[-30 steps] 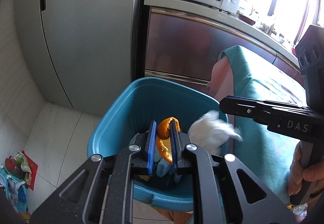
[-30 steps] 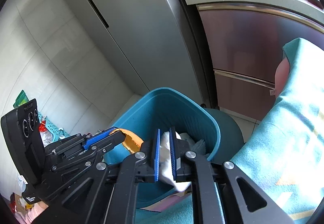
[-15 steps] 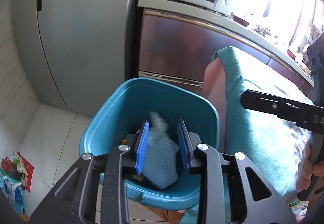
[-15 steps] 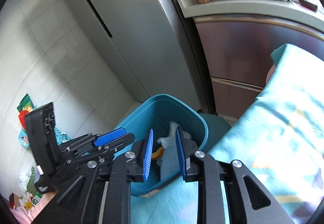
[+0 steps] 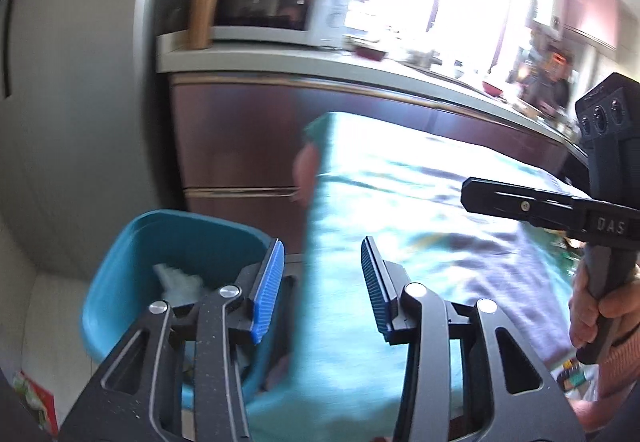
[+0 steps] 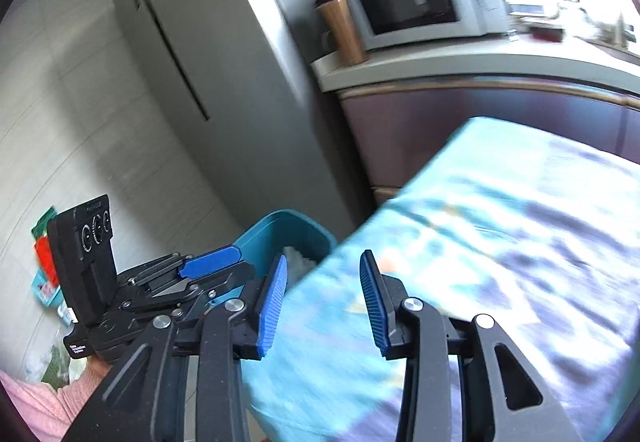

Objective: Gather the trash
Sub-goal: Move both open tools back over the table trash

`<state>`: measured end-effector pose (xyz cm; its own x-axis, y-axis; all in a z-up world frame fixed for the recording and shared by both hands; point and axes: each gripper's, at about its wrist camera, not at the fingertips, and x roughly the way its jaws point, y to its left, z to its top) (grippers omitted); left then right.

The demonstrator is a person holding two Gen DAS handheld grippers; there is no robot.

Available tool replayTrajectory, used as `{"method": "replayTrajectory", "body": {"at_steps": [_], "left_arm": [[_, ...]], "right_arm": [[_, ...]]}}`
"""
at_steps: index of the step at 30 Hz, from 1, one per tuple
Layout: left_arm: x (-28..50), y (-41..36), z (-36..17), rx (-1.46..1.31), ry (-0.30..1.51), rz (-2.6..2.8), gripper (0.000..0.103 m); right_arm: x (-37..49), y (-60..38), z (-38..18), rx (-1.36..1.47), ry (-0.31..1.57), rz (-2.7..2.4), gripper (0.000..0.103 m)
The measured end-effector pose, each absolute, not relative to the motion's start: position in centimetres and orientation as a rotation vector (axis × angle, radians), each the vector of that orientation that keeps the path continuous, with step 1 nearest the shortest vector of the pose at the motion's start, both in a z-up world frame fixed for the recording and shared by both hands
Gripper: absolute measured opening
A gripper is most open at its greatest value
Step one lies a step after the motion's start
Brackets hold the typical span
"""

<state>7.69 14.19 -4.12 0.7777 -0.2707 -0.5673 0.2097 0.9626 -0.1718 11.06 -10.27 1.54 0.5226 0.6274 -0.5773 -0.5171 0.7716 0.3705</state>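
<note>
A blue plastic bin (image 5: 120, 274) stands on the floor beside the table, with pale crumpled paper (image 5: 176, 280) inside; it also shows in the right wrist view (image 6: 288, 238), with white tissue (image 6: 298, 262) in it. My left gripper (image 5: 322, 282) is open and empty, over the table's edge next to the bin. My right gripper (image 6: 323, 294) is open and empty, above the tablecloth edge. The right gripper shows at the right of the left wrist view (image 5: 520, 202). The left gripper (image 6: 208, 262) shows beside the bin in the right wrist view.
A teal patterned tablecloth (image 5: 420, 222) covers the table (image 6: 500, 242). A grey fridge (image 6: 192, 62) stands behind the bin. A microwave (image 5: 272, 8) and a copper tumbler (image 5: 202, 12) sit on the counter above brown cabinets (image 5: 240, 146). Clutter lies on the floor at the left (image 6: 44, 242).
Both grippers let go of their trash into the bin, the orange peel and the white tissue. Both have opened wide, risen and swung right toward the table.
</note>
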Motion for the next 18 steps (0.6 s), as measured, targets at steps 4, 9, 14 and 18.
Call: {"method": "replayTrajectory", "body": {"at_steps": [4,9,14,18], "left_arm": [[7.9,9.9,-3.5,-0.07,0.62,-0.361,0.041],[8.4,3.5,-3.0,-0.011,0.619,-0.488,0.043],[9.1,-3.2,-3.2,0.063,0.632,-0.597,0.043],[9.8,-8.0,-3.3,0.106,0.644,-0.679,0.043]], "right_arm": [[9.6,-14.7,2.0,0.186,0.728,0.597,0.037],[7.3,-21.0,2.3,0.239,0.695,0.465,0.039],[5.3,-27.2,2.4,0.283,0.659,0.322,0.042],[4.8,-31.6,1.8,0.331,0.642,0.224,0.042]]}}
